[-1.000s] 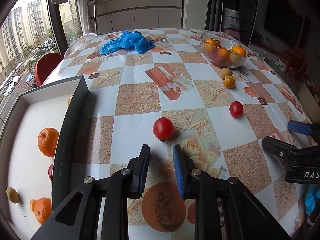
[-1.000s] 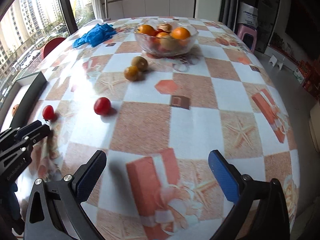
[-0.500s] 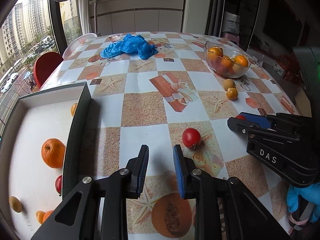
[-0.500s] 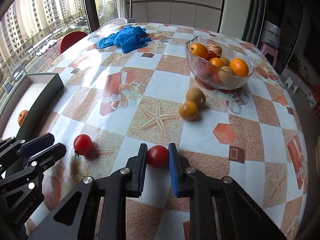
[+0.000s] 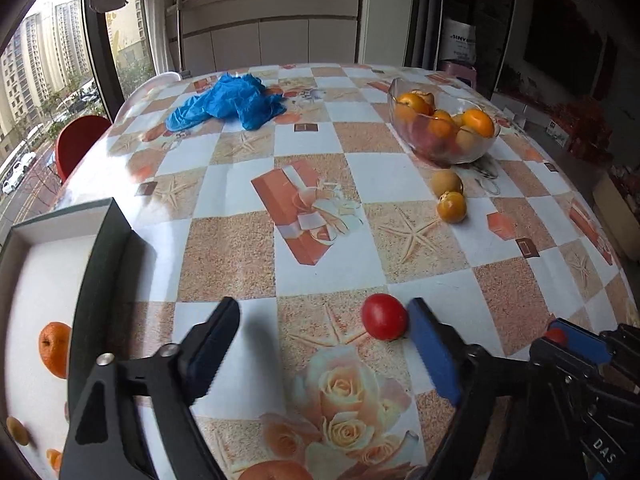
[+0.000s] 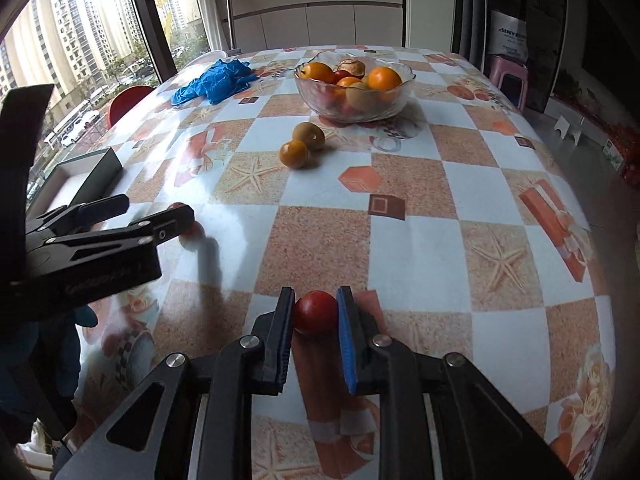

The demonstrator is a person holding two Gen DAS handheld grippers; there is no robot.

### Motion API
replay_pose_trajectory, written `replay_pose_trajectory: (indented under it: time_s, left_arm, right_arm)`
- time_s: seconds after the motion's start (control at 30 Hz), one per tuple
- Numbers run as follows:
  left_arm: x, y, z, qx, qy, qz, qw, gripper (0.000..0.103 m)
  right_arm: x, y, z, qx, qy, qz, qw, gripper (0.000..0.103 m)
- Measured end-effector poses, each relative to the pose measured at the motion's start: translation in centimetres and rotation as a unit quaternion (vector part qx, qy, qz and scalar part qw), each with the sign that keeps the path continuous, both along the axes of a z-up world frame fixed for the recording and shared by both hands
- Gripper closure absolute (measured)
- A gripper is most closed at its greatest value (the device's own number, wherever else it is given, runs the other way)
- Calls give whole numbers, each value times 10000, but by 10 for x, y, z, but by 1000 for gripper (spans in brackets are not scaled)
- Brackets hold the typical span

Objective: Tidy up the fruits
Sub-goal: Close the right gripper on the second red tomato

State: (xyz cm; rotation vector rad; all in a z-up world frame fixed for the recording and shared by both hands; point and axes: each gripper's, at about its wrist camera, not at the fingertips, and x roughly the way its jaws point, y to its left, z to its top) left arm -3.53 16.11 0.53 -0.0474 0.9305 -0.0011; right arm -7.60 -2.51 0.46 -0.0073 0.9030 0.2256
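since the earlier frame, left gripper [image 5: 322, 330] jaws are opening beside one tomato [image 5: 384, 317]; right gripper [image 6: 314, 312] clamps another tomato [image 6: 316, 312] near the bowl [image 6: 354, 84].

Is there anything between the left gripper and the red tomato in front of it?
Nothing visible. The left gripper is opening, and the tomato lies on the table just inside its blue finger, with bare cloth around it.

Two red tomatoes [image 6: 315, 312] [image 5: 384, 317] sit on the table. Two yellow-brown fruits [image 6: 294, 154] [image 6: 308, 136] lie beside one glass bowl [image 6: 354, 86]. One tray [image 5: 80, 280] is there.
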Motion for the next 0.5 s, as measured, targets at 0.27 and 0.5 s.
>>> replay_pose_trajectory:
  time_s: [0.27,0.5]
  left_arm:
    - [0,-16,0,85,-73,-258,9996,79]
    - [-63,-2,0,76,-157,-125,9998,79]
  right_arm:
    - [-15,-12,-2,-130,-135,-165,9997,80]
    - [-31,-16,-6,-29,-359,-342,9988,80]
